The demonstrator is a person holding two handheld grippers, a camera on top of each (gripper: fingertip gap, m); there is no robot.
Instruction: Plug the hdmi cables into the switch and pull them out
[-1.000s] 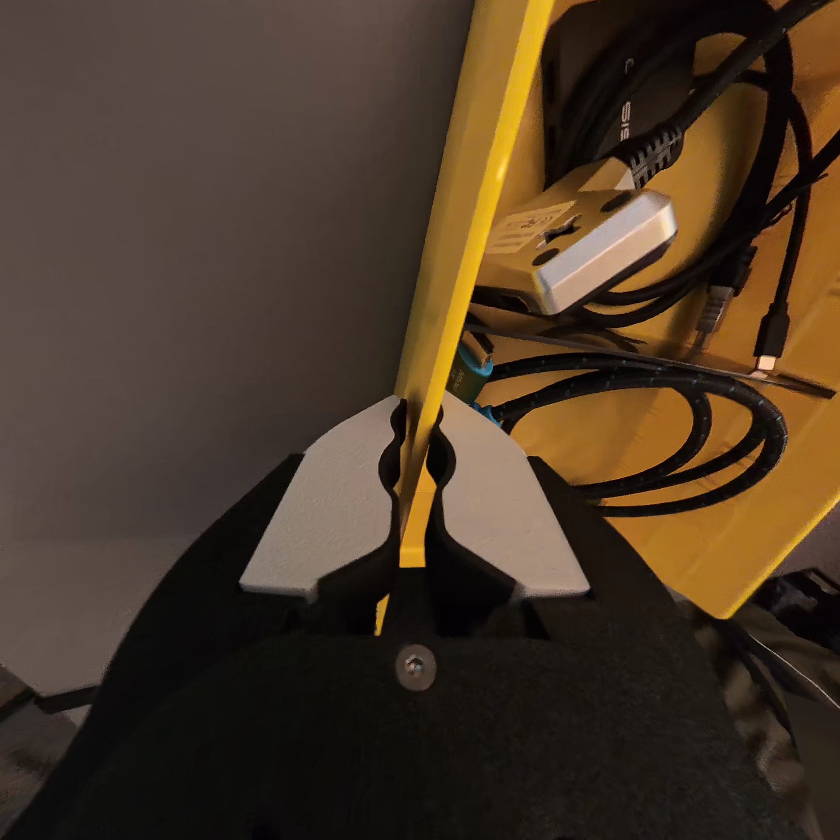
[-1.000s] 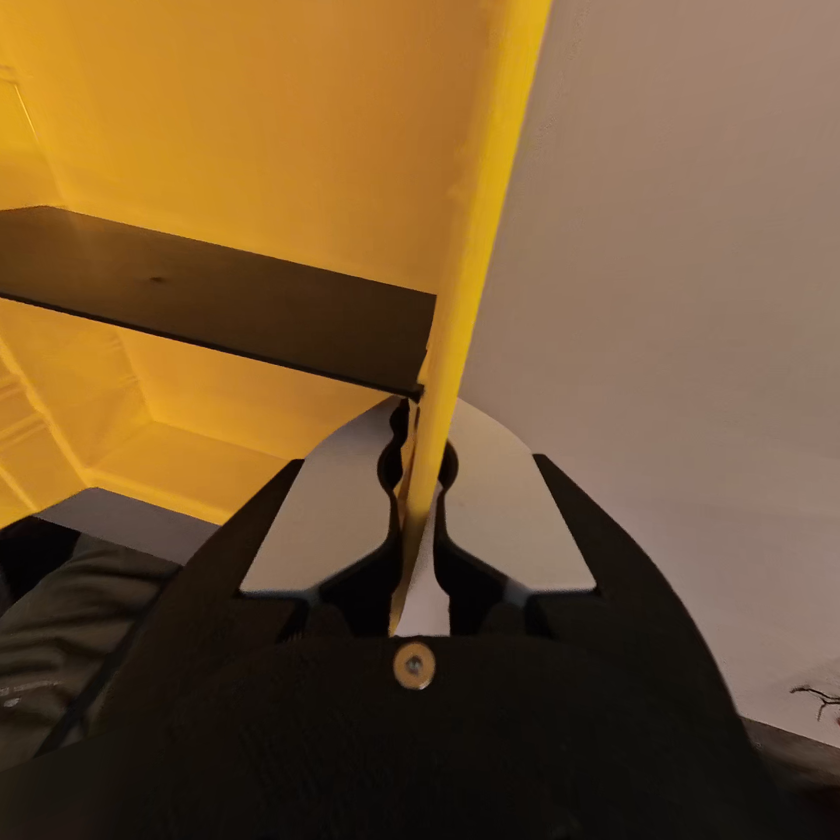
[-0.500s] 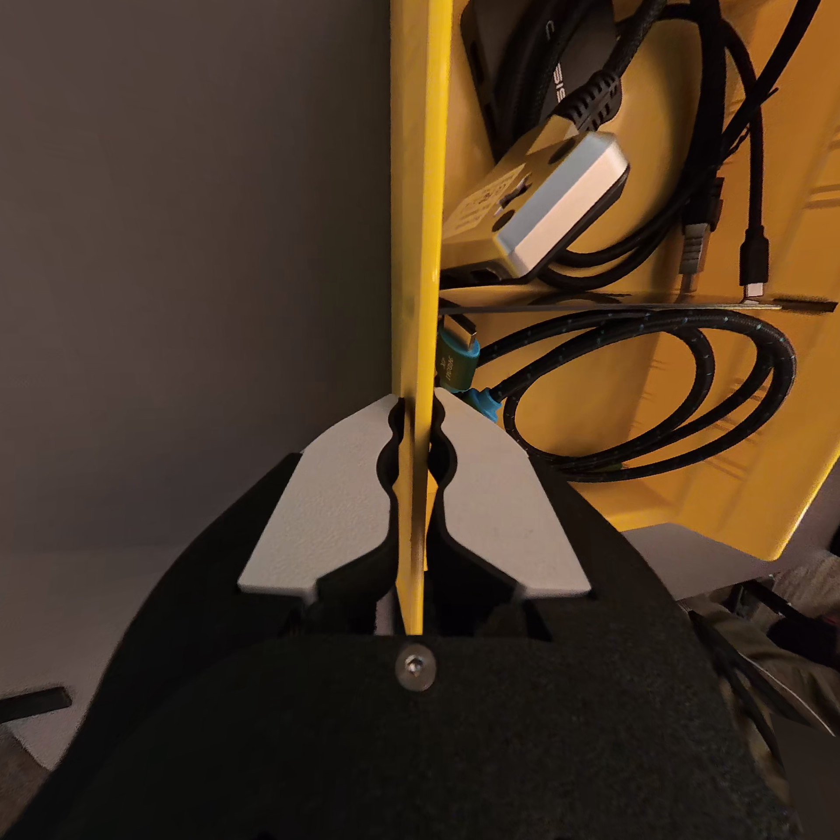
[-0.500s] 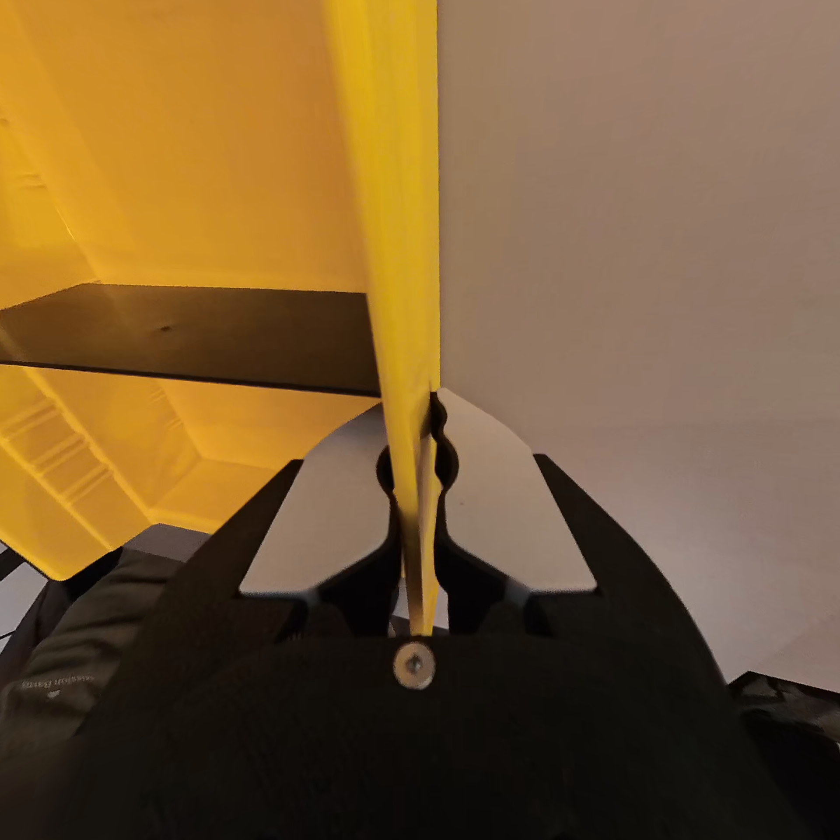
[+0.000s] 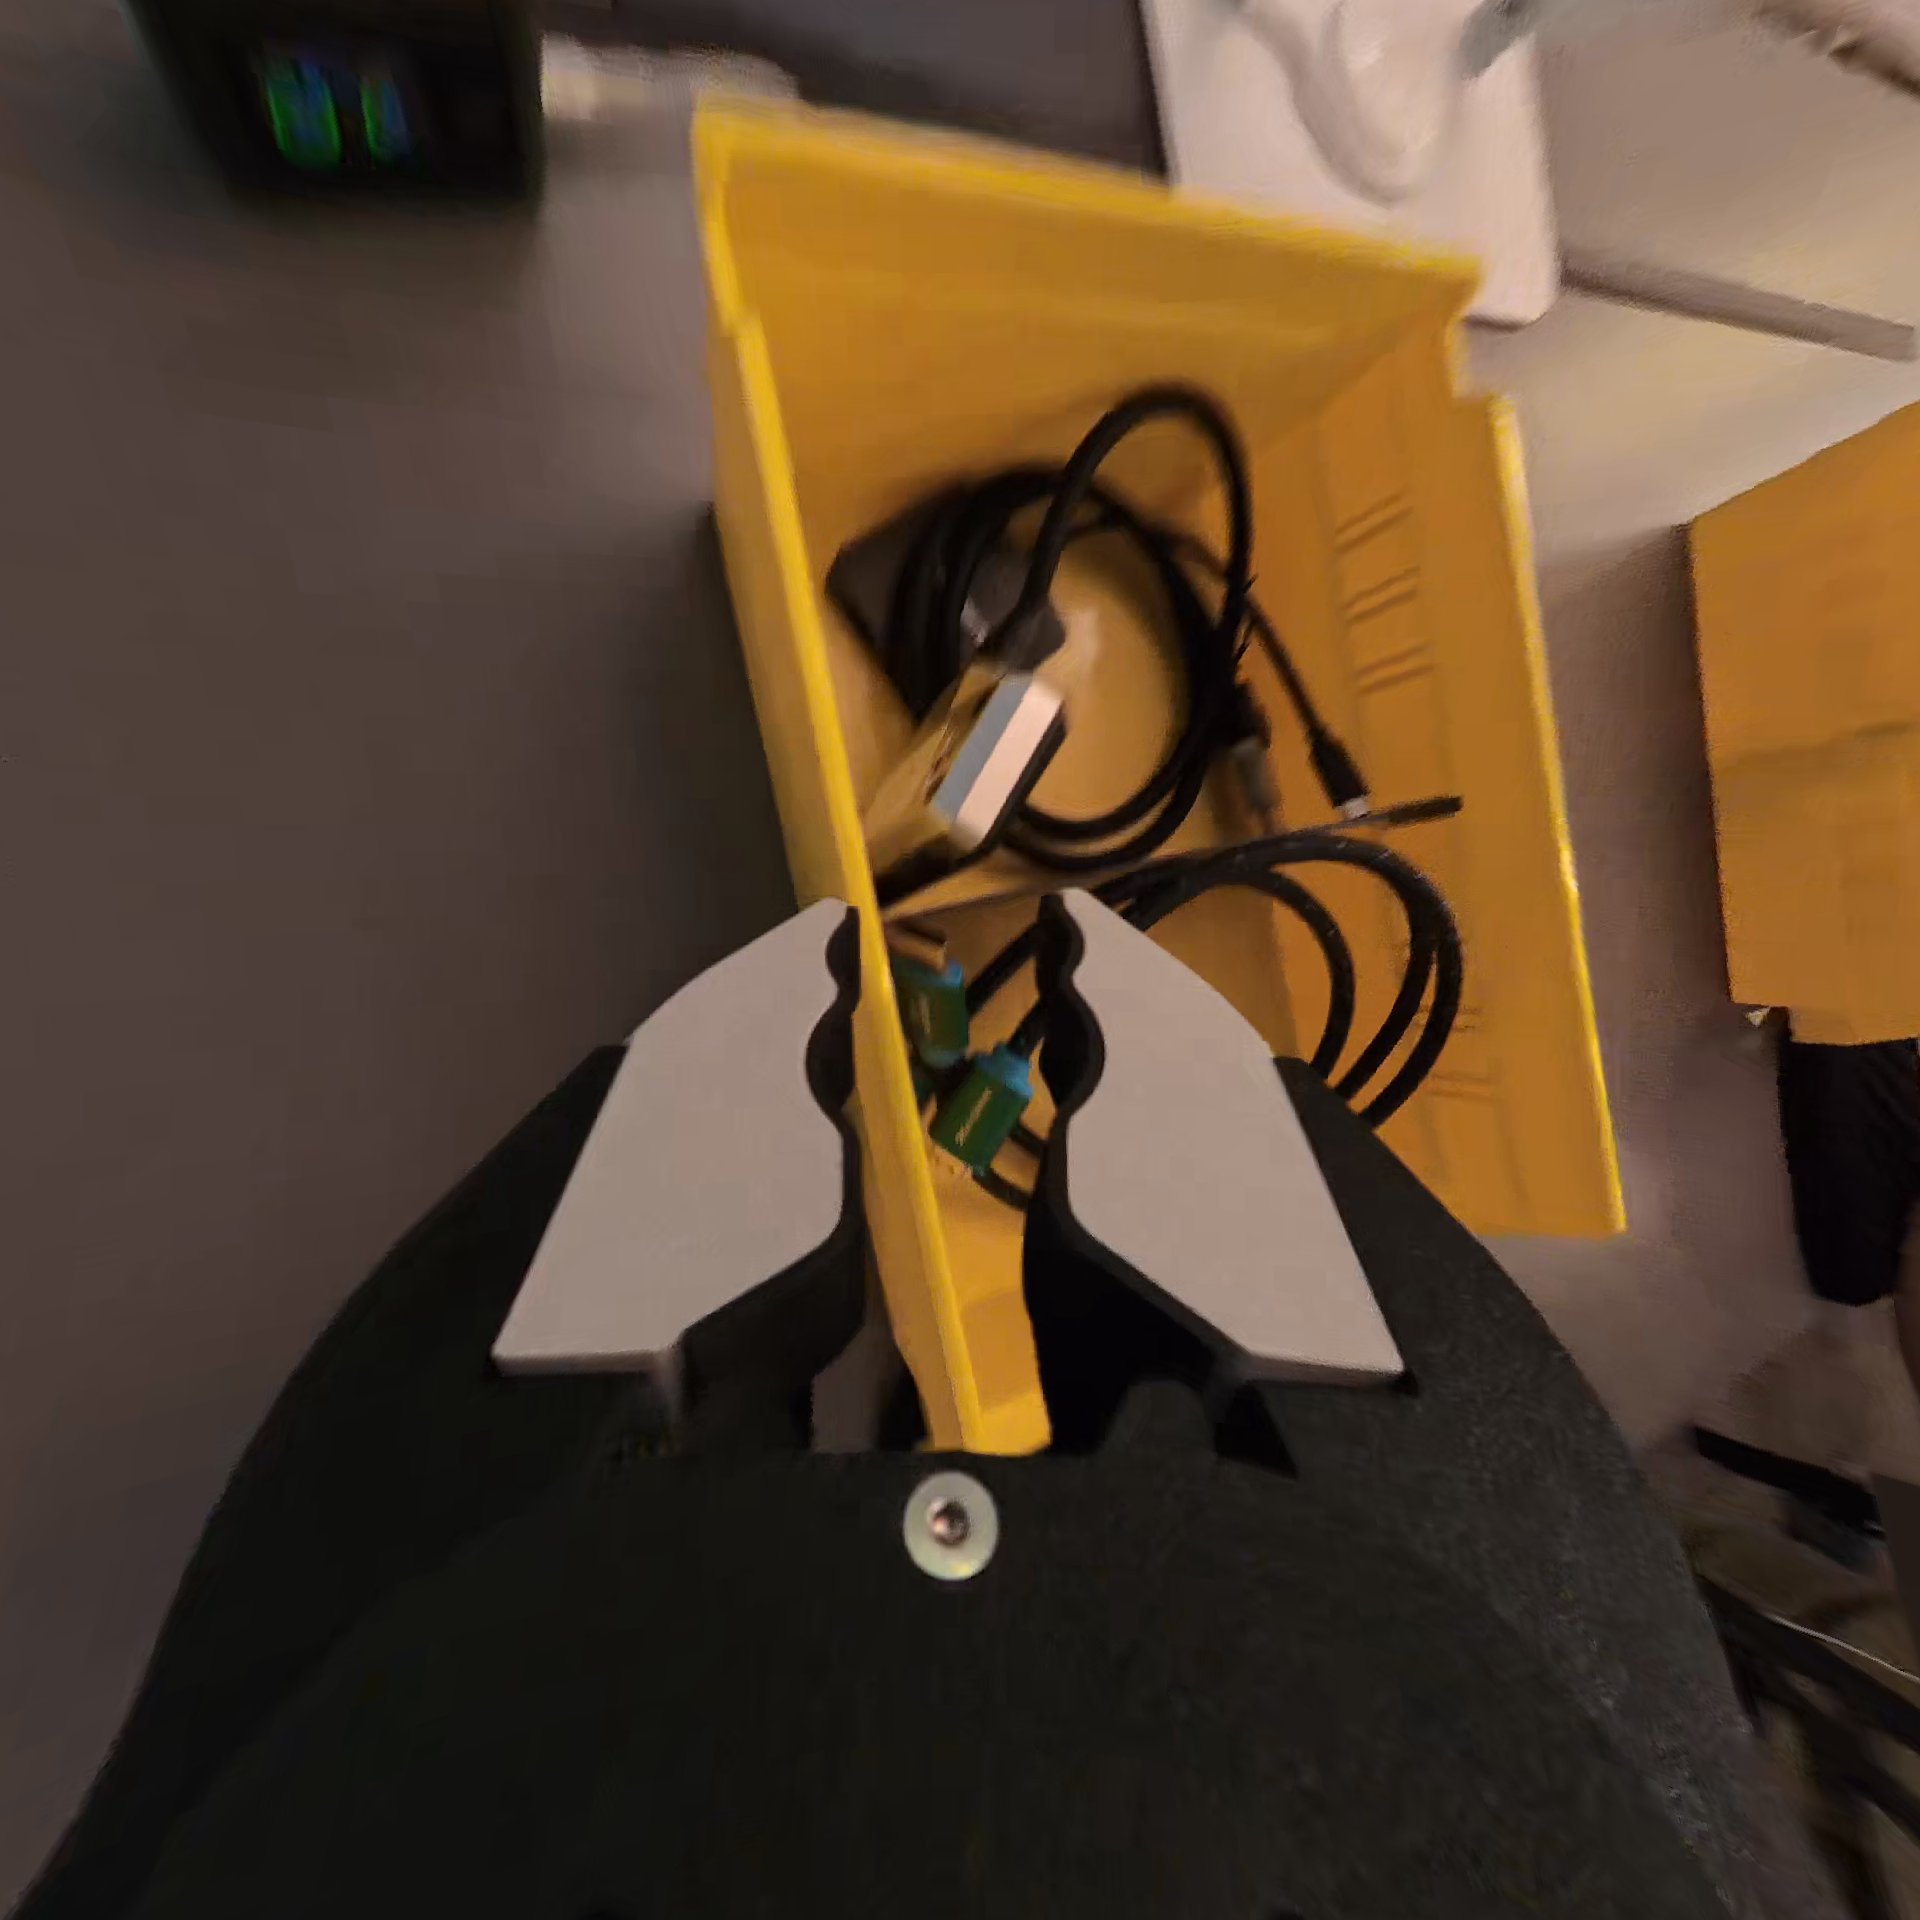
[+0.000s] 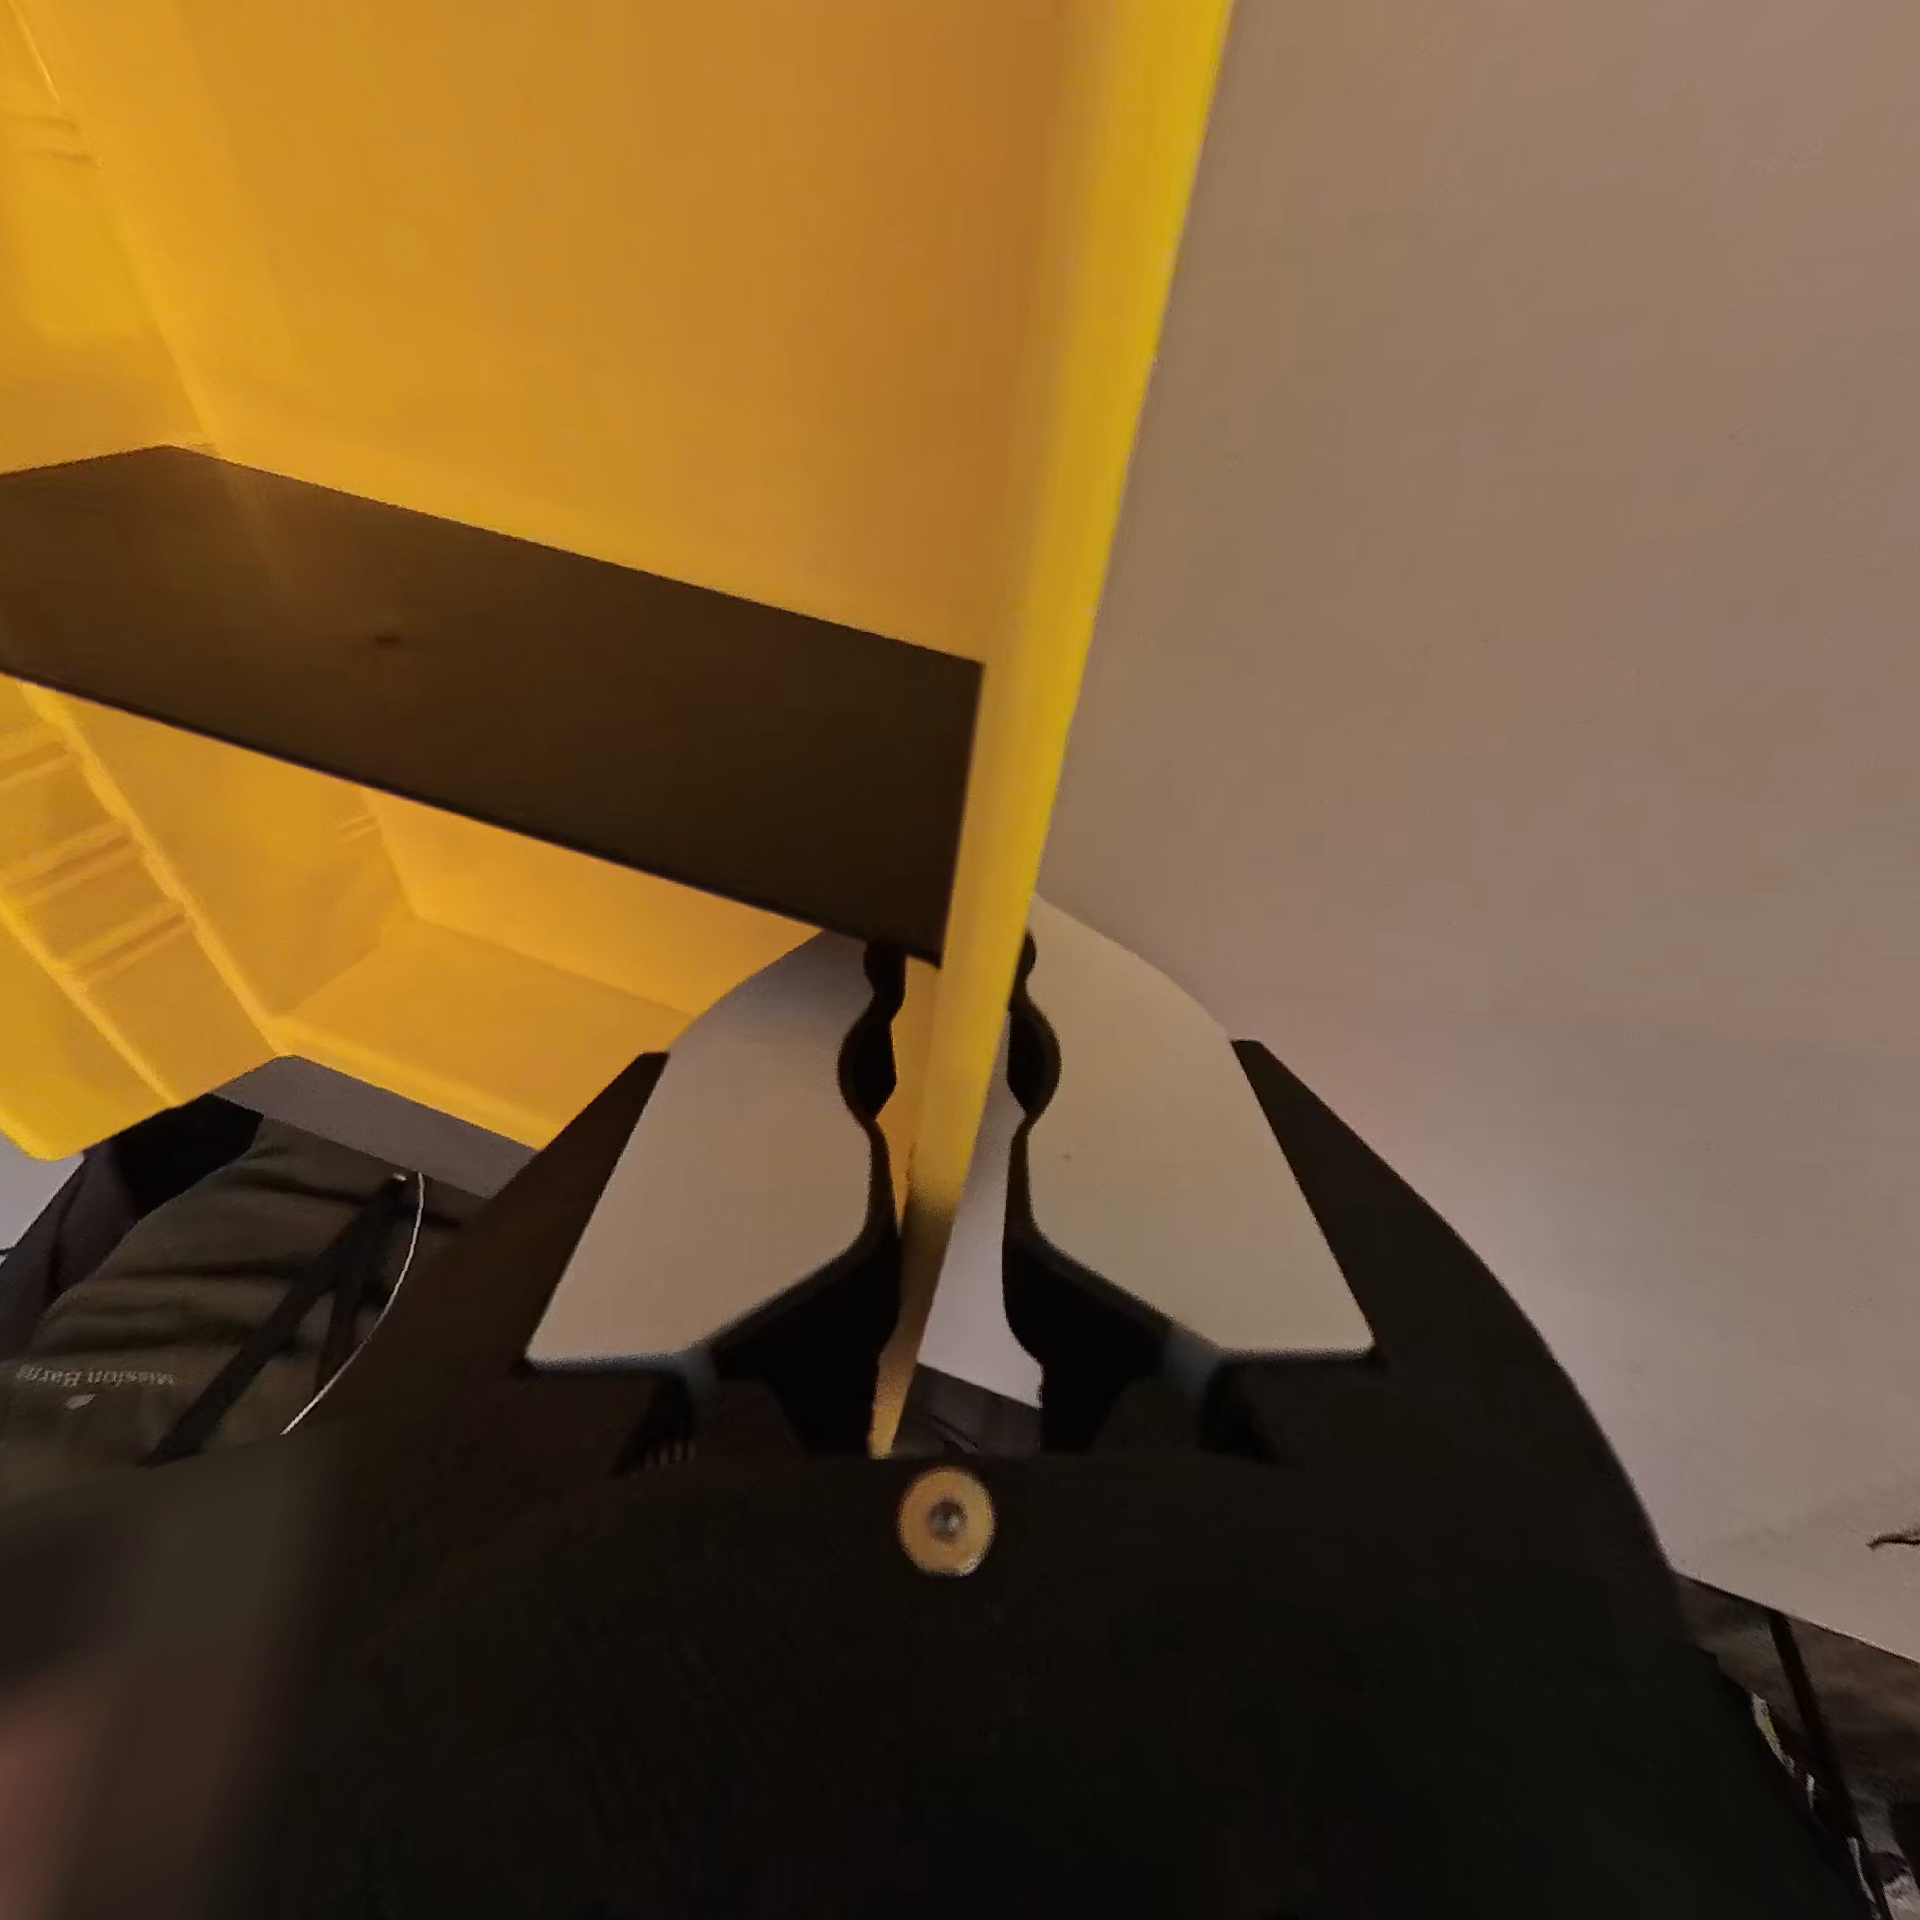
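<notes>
I see the grey tabletop (image 5: 364,727) under a yellow bin (image 5: 1039,343), split by a black divider (image 6: 499,665). My left gripper (image 5: 951,935) has its jaws parted wide astride the bin's left wall, not clamping it; my right gripper (image 6: 948,966) straddles the right wall with jaws slightly parted. Inside lie the black hdmi cables (image 5: 1382,977) with green plugs, just beside the silver switch (image 5: 997,769), unplugged.

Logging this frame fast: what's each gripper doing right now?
Left gripper: open, straddling the yellow bin wall.
Right gripper: open, straddling the bin wall too.
</notes>
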